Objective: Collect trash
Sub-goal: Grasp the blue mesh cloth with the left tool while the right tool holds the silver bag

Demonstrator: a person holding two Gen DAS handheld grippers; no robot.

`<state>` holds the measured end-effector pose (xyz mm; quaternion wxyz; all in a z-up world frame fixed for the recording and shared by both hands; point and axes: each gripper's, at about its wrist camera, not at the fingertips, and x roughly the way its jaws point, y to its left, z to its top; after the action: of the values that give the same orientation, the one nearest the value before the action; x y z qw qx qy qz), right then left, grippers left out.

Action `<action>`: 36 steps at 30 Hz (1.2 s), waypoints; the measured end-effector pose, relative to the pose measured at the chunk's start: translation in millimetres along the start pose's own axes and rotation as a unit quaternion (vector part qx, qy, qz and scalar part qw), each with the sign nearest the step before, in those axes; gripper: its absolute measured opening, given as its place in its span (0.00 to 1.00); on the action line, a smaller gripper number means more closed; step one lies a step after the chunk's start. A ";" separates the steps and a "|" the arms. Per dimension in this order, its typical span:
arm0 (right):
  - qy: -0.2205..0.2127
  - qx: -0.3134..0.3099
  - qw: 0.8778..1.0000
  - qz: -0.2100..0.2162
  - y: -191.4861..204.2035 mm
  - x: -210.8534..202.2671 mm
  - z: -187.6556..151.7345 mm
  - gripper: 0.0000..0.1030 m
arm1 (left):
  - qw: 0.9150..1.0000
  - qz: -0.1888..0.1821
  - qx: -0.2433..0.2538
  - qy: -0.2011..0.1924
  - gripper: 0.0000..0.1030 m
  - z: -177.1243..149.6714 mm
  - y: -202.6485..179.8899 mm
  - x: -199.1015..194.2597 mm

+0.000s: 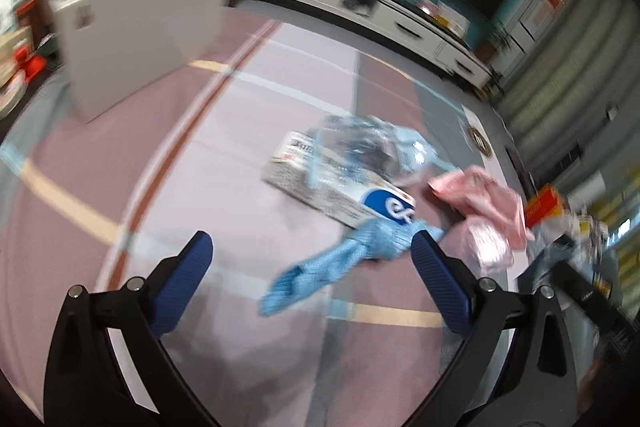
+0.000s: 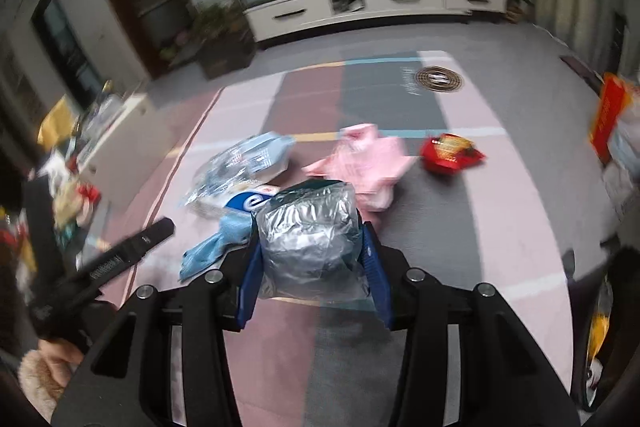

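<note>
Right wrist view showed the right gripper (image 2: 312, 251) clamped on a crumpled silvery-grey plastic bag (image 2: 308, 227), apparently lifted for disposal, while the left gripper (image 1: 312, 247) hung wide open and empty above a light blue cloth (image 1: 340, 259) among litter on the striped floor mat (image 1: 224, 187).

Lying on the mat, blur allowing:
Pink wrappers (image 2: 362, 157): one
Red snack packets (image 2: 450, 151): one
Blue cloths (image 1: 340, 261): one
Printed boxes (image 1: 320, 189): one
Clear plastic packs (image 2: 244, 159): one
Silver bags (image 2: 310, 231): one, sitting between blue pads
</note>
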<state>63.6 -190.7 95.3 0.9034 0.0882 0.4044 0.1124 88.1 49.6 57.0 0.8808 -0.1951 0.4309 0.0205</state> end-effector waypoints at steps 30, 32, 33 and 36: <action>-0.028 0.052 0.998 0.007 -23.7 -17.8 11.0 0.46 | 0.997 -0.070 0.032 -0.022 0.37 1.7 -44.9 -39.1; -0.035 0.051 0.998 -0.001 -24.1 -21.1 10.9 0.46 | 0.996 -0.066 0.032 -0.042 0.37 2.6 -45.5 -57.6; -0.037 0.050 0.998 -0.004 -24.8 -21.5 11.3 0.46 | 0.996 -0.064 0.032 -0.054 0.37 2.3 -45.8 -67.4; -0.039 0.055 0.998 -0.007 -28.4 -22.4 11.6 0.46 | 0.995 -0.066 0.031 -0.074 0.37 -1.6 -44.5 -85.5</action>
<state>61.6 -224.9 111.7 0.9129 0.1390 0.3753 0.0800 42.3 19.2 136.3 0.9152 -0.1940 0.3514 -0.0369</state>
